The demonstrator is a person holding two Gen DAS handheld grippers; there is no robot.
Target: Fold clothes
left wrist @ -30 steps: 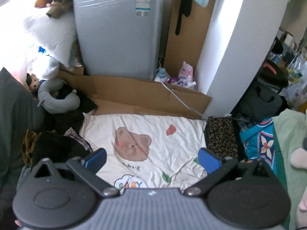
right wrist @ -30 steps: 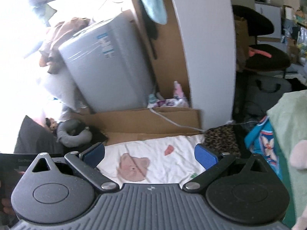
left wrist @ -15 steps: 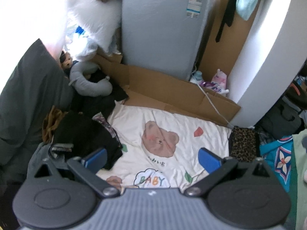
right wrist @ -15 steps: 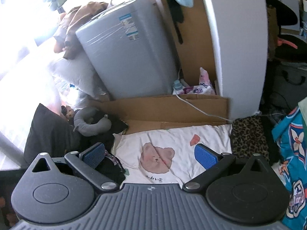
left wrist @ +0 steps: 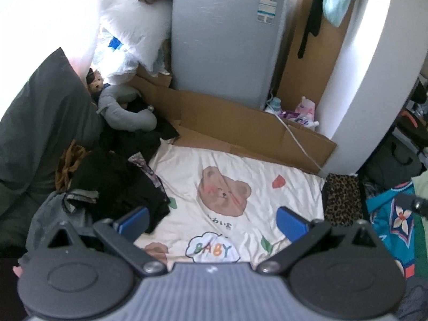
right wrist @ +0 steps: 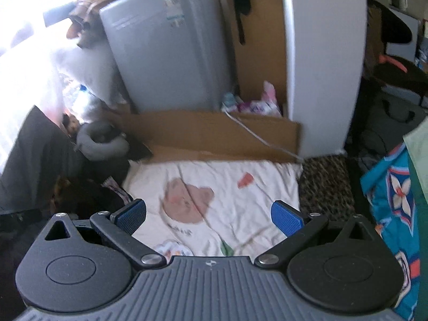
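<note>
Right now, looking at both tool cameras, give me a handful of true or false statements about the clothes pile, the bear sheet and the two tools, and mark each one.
1. The left tool is open and holds nothing. True.
2. The right tool is clamped on a dark garment. False: it is open and empty, above the sheet.
3. The cream sheet printed with a bear lies spread flat. True.
4. The pile of dark clothes sits at the sheet's right edge. False: it is at the left edge; a leopard-print fabric is on the right.
5. A grey neck pillow lies beyond the dark clothes. True.
</note>
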